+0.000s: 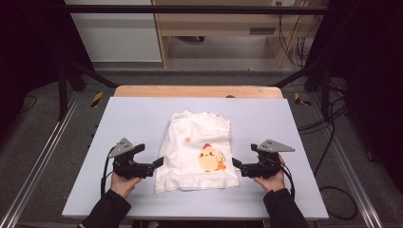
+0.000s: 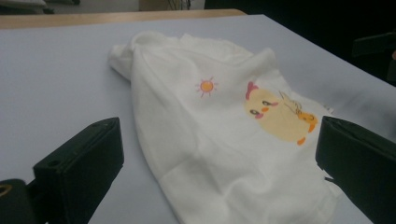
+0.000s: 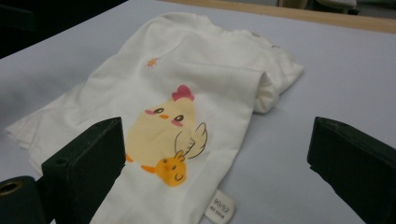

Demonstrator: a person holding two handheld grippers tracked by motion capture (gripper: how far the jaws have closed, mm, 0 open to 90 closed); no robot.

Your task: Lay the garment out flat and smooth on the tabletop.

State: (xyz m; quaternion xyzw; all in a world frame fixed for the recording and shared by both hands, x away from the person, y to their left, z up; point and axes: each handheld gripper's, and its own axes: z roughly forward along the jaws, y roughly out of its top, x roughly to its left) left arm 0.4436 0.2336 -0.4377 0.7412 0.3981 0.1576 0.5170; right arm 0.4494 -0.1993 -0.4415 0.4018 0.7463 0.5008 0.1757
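- A small white shirt (image 1: 197,152) with a yellow chick print (image 1: 210,159) lies folded on the light counter (image 1: 133,118), about in the middle, a little toward our side.
- Our left hand-held gripper (image 1: 159,163) rests on the counter just beside the left edge of the shirt. Its jaws stand wide apart and nothing is between them.
- Our right hand-held gripper (image 1: 235,164) is at the right edge of the shirt, also released, with nothing in it. In the right gripper view the cloth and a small label (image 3: 220,206) lie just before the jaws.
- We judge the shirt to be light, soft and limp. It will bend and hang down where it is not supported, and the folded layers may slide over each other.
- We think the best places to take hold are the two side edges near the lower hem, one for each hand-held gripper, pinching all layers together.
- The risk is to catch only the top layer, so the fold opens.
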